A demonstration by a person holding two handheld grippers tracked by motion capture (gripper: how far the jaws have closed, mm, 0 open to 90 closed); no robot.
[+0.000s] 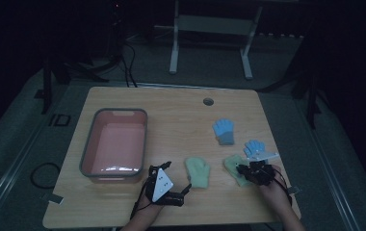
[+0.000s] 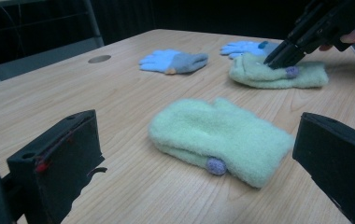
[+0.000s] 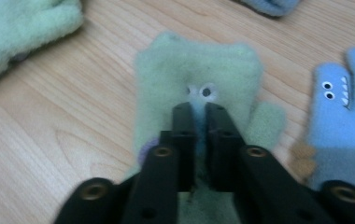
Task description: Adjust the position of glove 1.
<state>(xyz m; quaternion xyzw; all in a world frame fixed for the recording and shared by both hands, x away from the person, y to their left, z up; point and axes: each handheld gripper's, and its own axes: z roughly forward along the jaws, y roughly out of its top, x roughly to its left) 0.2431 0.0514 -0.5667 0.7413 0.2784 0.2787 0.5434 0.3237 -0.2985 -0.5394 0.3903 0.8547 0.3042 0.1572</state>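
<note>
Two pale green mittens and two blue gloves lie on the wooden table (image 1: 123,207). My right gripper (image 3: 200,109) points down at the right-hand green mitten (image 3: 194,65), shut on a pinch of its fleece just below the sewn-on eyes. In the high view that gripper (image 1: 242,169) sits on this mitten (image 1: 231,163) near the front right. My left gripper (image 1: 176,177) rests low on the table and stands open. The other green mitten (image 2: 222,140) lies flat ahead of its wide-apart jaws, untouched.
A pink tub (image 1: 145,139) with a grey rim stands empty at the left. One blue glove (image 1: 224,131) lies mid-right; another blue glove (image 3: 344,107) with a toothy face lies just beside the held mitten. A round cable hole (image 1: 208,101) sits near the far edge.
</note>
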